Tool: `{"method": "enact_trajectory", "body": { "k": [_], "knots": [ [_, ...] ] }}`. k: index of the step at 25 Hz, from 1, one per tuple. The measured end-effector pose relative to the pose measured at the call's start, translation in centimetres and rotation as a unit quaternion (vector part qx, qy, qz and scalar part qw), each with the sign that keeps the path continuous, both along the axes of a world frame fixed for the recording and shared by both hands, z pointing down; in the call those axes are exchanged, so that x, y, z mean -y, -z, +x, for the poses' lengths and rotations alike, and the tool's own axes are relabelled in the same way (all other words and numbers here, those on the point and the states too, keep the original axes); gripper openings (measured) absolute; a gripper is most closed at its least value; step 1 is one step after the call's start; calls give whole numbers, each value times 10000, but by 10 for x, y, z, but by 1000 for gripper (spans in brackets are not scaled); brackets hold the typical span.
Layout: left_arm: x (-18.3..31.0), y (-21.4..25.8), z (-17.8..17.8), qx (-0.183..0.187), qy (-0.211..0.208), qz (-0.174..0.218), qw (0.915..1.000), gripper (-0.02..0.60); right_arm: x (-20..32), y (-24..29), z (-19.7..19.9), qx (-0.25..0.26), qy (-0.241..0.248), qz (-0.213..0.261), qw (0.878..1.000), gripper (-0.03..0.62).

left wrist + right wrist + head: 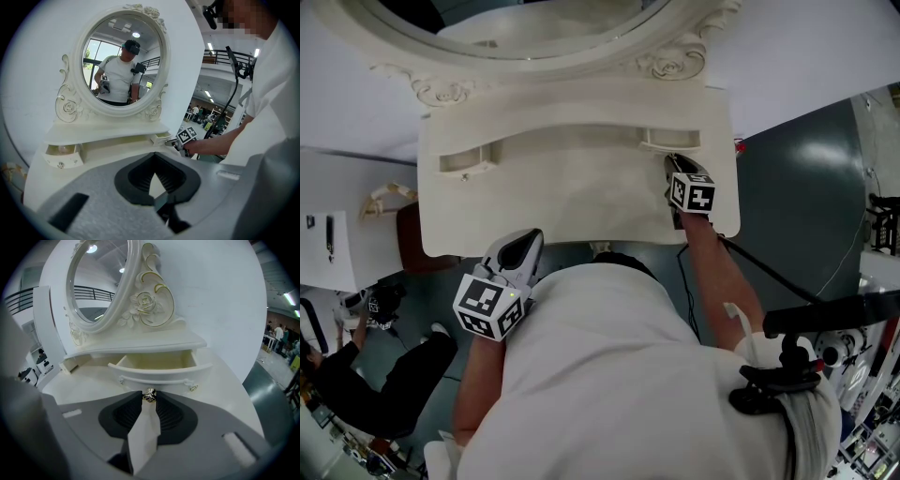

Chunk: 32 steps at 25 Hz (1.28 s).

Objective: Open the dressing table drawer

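Right gripper [149,399]: arm stretched forward, angled down, fingers clamped on the knob [149,394].
Drawer [159,365]: at the counter's [572,202] right side, pulled out.
Left gripper [155,172]: hovered at the counter's near edge, fingers together, empty.

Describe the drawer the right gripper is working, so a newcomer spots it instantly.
Find the white dressing table with the oval mirror. Under its shelf sit two small drawers: skip the left drawer, take the right drawer. Only its shiny knob is pinched in the right gripper.
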<state>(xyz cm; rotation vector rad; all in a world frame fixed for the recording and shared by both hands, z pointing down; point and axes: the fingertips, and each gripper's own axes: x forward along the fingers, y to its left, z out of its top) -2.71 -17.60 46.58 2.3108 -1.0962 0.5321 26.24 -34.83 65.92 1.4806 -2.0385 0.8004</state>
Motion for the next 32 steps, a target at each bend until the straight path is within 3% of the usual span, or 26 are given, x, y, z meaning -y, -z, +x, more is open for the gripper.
{"method": "enact_trajectory", "body": {
  "k": [16, 23, 32],
  "knots": [
    [-4, 1, -4, 40, 31, -38, 10000, 3, -1, -4, 2, 2, -44, -39, 10000, 100],
    [-4, 1, -5, 48, 21, -46, 10000, 3, -3, -9, 9, -2, -129, -101, 9999, 141],
    [-40, 5, -42, -65, -181, 77, 9998, 3, -57, 6, -11, -160, -319, -105, 9993, 104]
  ]
}}
